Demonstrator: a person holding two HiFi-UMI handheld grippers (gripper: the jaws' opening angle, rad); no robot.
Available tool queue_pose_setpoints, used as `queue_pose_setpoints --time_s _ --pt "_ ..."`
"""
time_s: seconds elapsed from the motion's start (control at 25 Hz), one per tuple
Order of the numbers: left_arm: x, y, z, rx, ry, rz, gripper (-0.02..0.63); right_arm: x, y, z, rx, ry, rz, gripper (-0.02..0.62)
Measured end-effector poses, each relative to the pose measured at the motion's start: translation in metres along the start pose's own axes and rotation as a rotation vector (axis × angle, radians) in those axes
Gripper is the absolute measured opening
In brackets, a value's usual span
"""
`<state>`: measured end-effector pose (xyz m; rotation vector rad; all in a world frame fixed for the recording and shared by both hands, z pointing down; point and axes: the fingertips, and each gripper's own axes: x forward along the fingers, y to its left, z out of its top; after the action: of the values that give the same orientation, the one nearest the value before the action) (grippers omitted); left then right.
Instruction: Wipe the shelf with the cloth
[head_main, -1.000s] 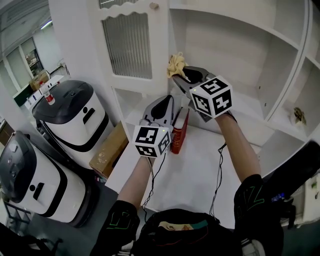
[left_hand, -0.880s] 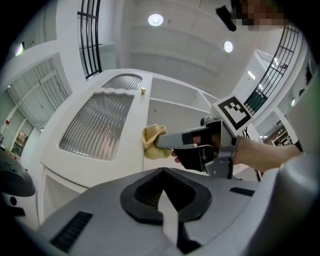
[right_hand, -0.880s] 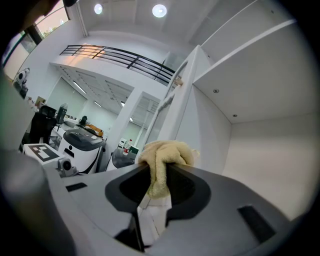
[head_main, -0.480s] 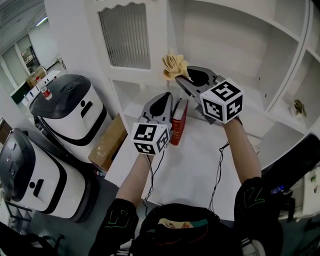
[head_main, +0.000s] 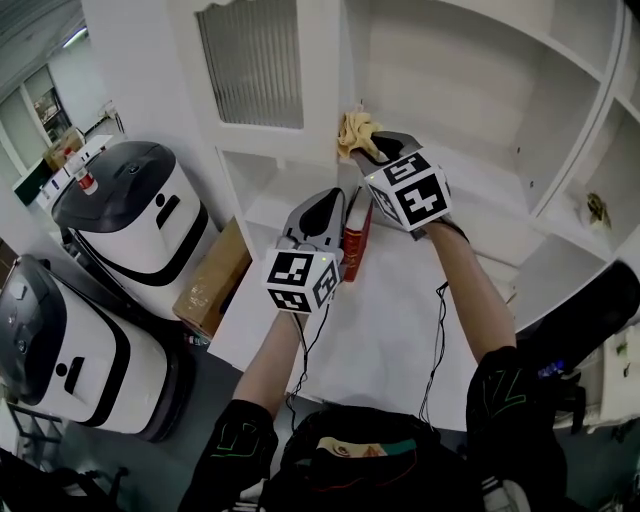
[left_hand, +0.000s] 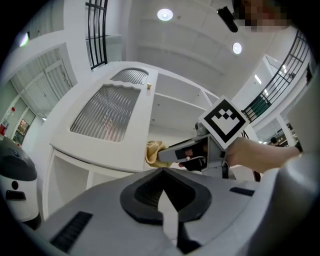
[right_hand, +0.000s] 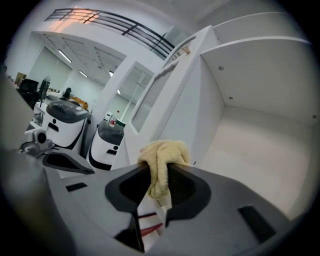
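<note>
Yellow cloth (right_hand: 162, 160) is bunched up and pinched in the jaws of my right gripper (right_hand: 159, 172), a tuft sticking out past the tips. In the head view it sits at the near left corner of the shelf (head_main: 480, 190), right by the white upright; I can't tell whether it touches the board. Left gripper (head_main: 330, 200) hangs at about 7 o'clock from the right one, jaws together with nothing between them, over the white surface (head_main: 380, 340). A red book (head_main: 357, 250) stands just at its 3 o'clock. The ribbed cabinet door (head_main: 255, 65) is at 10 o'clock of the cloth, and two round white machines (head_main: 140, 225) are out at 9.
</note>
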<state>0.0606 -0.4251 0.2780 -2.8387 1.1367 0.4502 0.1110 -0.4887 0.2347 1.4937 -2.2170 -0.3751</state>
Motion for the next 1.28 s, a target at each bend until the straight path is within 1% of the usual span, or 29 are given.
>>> queue_pose_setpoints --time_s 0.12,0.28,0.36,0.48,0.64,0.8,1.08,1.28 --pt "-0.005 0.001 -0.005 -0.014 0.004 -0.002 -0.002 0.006 0.008 -0.004 -0.065 0.080 -0.016 0.100" --pt "-0.007 0.000 -0.014 -0.044 0.012 -0.006 -0.003 0.006 0.012 -0.005 -0.193 0.170 -0.049 0.100" --pt "-0.008 -0.003 -0.019 -0.061 0.016 -0.009 -0.002 0.005 0.012 -0.007 -0.251 0.205 -0.057 0.100" --pt "-0.009 -0.004 -0.025 -0.080 0.023 -0.011 -0.002 0.004 0.012 -0.009 -0.300 0.237 -0.058 0.100" --pt "-0.011 -0.006 -0.035 -0.100 0.039 -0.012 -0.002 -0.001 0.010 -0.015 -0.330 0.264 -0.064 0.098" --pt "-0.011 -0.013 -0.045 -0.102 0.059 -0.022 -0.002 -0.009 0.007 -0.020 -0.348 0.274 -0.074 0.098" --pt "-0.005 -0.031 -0.058 -0.115 0.089 -0.050 -0.002 -0.027 -0.009 -0.035 -0.362 0.296 -0.095 0.098" --pt "-0.002 -0.046 -0.067 -0.124 0.109 -0.074 -0.002 -0.042 -0.019 -0.044 -0.383 0.330 -0.108 0.098"
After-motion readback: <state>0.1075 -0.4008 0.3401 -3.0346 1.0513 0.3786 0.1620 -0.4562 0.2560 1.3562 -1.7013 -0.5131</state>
